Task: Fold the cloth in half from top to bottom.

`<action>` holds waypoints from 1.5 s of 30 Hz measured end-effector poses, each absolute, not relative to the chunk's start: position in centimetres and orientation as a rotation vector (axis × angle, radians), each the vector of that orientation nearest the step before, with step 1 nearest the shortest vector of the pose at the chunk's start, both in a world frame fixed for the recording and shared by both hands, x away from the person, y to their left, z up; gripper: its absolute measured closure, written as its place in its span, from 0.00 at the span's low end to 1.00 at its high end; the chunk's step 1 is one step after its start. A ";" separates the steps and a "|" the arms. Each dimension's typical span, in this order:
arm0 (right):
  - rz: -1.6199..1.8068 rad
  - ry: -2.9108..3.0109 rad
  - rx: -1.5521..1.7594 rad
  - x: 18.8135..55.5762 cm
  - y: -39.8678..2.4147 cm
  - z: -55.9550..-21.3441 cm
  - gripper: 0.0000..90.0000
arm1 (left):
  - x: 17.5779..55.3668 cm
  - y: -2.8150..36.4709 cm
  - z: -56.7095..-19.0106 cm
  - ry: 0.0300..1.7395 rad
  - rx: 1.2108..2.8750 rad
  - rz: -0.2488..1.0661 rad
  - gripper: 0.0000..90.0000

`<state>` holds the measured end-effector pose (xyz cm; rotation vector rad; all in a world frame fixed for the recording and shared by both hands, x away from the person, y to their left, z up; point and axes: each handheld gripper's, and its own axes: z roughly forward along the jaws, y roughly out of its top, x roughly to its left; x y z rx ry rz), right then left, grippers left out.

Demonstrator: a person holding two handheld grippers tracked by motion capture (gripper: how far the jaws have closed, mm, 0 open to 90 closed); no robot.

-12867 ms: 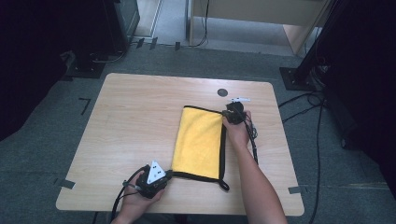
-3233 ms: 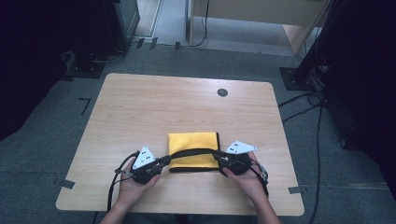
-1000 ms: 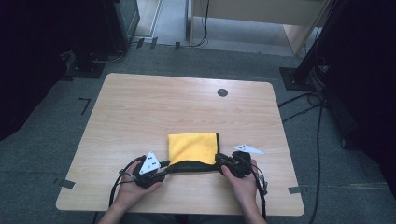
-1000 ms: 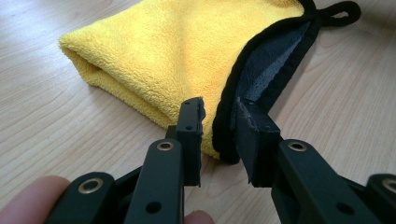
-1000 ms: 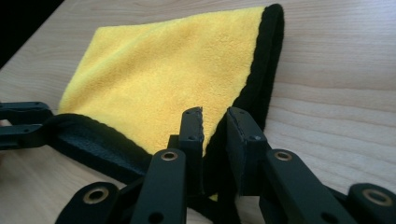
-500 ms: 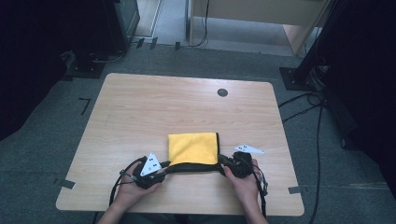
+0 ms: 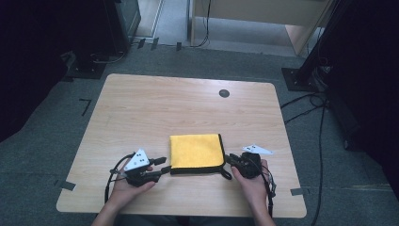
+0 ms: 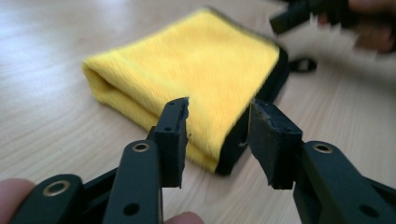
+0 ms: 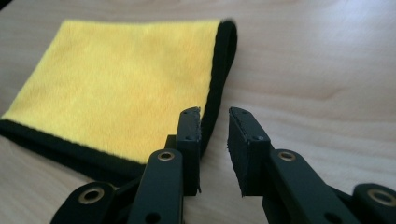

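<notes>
A yellow cloth (image 7: pixel 196 150) with a black hem lies folded flat on the near part of the wooden table (image 7: pixel 155 108). My left gripper (image 7: pixel 163 165) sits just off its near left corner. In the left gripper view the jaws have just been opening and stand apart, with the cloth (image 8: pixel 187 79) beyond the tips and nothing pinched by my left gripper (image 8: pixel 219 109). My right gripper (image 7: pixel 230 159) is at the cloth's near right corner. Its jaws have also just been opening; in the right gripper view my right gripper (image 9: pixel 215 116) holds nothing, and the cloth's hem (image 9: pixel 219 70) runs just left of the gap.
A small dark round grommet (image 7: pixel 224 93) is set in the table's far side. A black hanging loop (image 7: pixel 227 173) trails from the cloth's near right corner. Dark stands and cables (image 7: pixel 306 101) ring the table on the grey floor.
Both grippers have let go of the cloth's near corners and their jaws have spread. The left gripper has drawn back a little to the left; the cloth lies still.
</notes>
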<state>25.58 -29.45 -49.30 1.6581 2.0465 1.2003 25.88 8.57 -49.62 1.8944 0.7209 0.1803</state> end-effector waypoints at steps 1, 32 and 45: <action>1.219 1.988 1.625 25.4 -29.2 -48.9 0.78 | 25.9 8.0 -49.6 0.782 1.889 0.228 0.61; 0.978 2.058 1.381 29.6 -16.6 -52.0 0.37 | 25.4 17.7 -49.8 1.263 1.894 0.475 0.15; 0.954 2.036 1.419 36.5 -14.3 -51.8 0.37 | 25.8 19.7 -51.3 1.326 1.985 0.494 0.16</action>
